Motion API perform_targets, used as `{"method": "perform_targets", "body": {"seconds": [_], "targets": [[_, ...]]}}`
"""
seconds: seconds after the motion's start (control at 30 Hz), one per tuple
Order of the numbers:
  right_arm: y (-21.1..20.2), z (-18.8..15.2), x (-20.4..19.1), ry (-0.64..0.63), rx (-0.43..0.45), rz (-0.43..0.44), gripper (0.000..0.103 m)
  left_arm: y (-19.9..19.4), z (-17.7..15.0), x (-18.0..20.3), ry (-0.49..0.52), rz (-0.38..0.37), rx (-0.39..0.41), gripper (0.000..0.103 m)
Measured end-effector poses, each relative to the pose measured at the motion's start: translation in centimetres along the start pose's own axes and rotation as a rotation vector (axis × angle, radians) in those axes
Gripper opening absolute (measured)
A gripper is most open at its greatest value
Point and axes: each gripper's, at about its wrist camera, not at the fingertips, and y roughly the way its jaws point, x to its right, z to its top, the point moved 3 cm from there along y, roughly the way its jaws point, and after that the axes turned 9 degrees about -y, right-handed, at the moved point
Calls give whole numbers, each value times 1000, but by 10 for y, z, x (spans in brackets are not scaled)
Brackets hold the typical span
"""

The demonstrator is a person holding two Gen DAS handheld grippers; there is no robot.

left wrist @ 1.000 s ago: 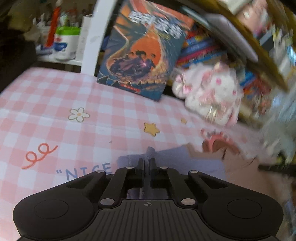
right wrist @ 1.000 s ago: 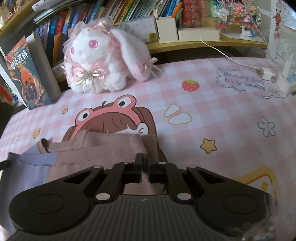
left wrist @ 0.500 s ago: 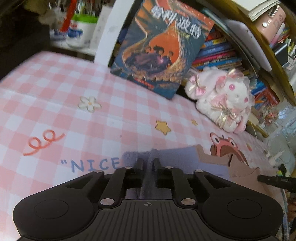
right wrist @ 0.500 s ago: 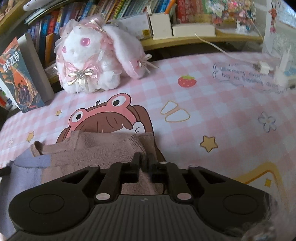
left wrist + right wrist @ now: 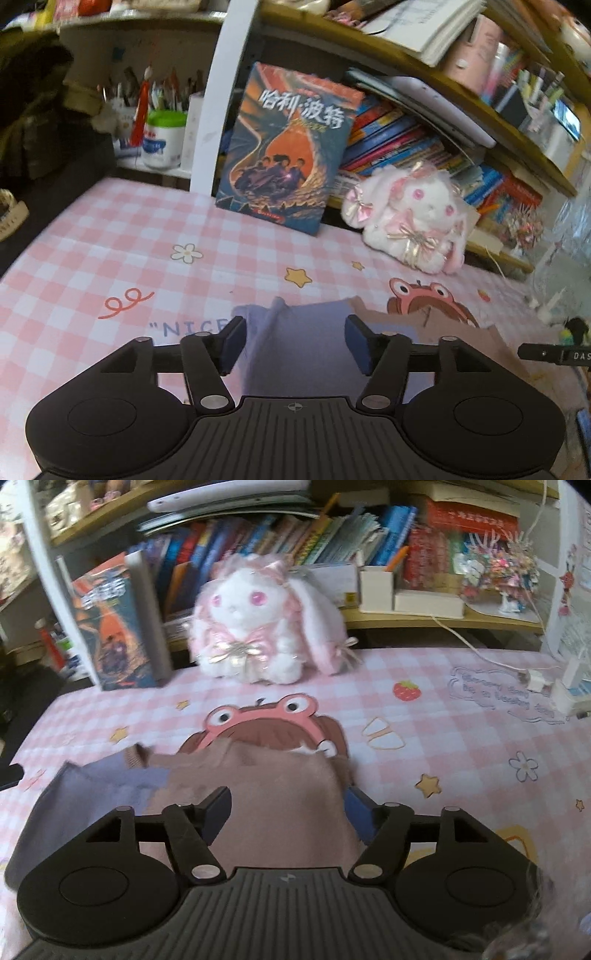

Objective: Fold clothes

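We are letting go after a fold: both hand-held grippers, left [image 5: 295, 345] and right [image 5: 286, 812], are opening over the garment [image 5: 273, 805] on the desk [image 5: 92, 258], gripping nothing, so next we need a fresh edge to grasp.

Mat [image 5: 92, 258] open L & R; plush bunny [image 5: 258, 627], book [image 5: 284, 147] block back edge.

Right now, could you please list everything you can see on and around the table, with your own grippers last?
Garment: one, purple and brown halves, lying on the tablecloth near both grippers.
Tablecloth: one, pink and white check with cartoon prints, covering the table.
Plush rabbit: one, white and pink, at the table's back edge.
Book: one, blue and orange cover, upright beside the rabbit.
Shelved books: many, mixed colours, behind the rabbit.
Charger and cable: one, white, on the table's right side.
Left gripper: black, jaws opening over the purple half, pads off the cloth.
Right gripper: black, jaws opening over the brown half.
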Motion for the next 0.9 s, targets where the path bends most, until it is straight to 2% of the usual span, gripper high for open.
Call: {"method": "perform_targets", "body": {"seconds": [0.17, 0.4, 0.67, 0.9], "targets": [[-8, -14, -1, -38, -25, 20, 66, -21, -22, 19, -35, 19, 4, 66], [-24, -43, 1, -81, -49, 92, 66, -34, -55, 47, -64, 100, -11, 67], [-42, -76, 11, -142, -73, 105, 67, -47, -87, 88, -68, 120, -18, 67], [-54, -97, 26, -184, -85, 130, 68, -57, -119, 108, -114, 177, -26, 71]]}}
